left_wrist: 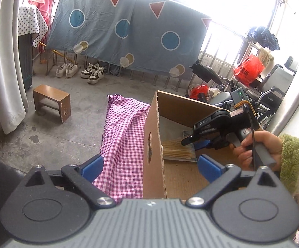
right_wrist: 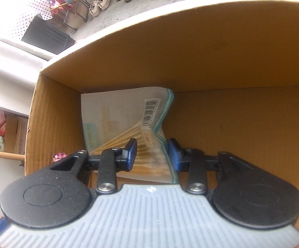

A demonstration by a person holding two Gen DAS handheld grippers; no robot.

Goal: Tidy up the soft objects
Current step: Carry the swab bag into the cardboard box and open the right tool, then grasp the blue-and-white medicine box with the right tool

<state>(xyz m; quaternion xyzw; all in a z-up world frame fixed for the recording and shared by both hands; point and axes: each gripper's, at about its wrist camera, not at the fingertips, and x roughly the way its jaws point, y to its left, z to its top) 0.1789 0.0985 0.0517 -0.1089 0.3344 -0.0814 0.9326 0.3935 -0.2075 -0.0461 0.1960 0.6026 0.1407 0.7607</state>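
An open cardboard box (left_wrist: 152,177) stands in front of me, its inside filling the right wrist view (right_wrist: 190,62). On its floor lies a flat plastic packet of cotton swabs (right_wrist: 116,113), also visible in the left wrist view (left_wrist: 178,150). My right gripper (right_wrist: 152,154) reaches down into the box just above the packet, jaws a little apart and open, pads not pressing on it. A hand holds that gripper (left_wrist: 193,140). A pink-and-purple gingham cloth (left_wrist: 122,134) lies draped left of the box. My left gripper (left_wrist: 151,166) is wide open, straddling the box's near wall, holding nothing.
A small wooden stool (left_wrist: 52,101) stands on the concrete floor to the left. Two pairs of sneakers (left_wrist: 79,71) sit under a blue patterned sheet (left_wrist: 126,33) hung on a railing. A curtain (left_wrist: 6,62) hangs far left. A wheelchair (left_wrist: 269,99) and red bags (left_wrist: 248,68) crowd the right.
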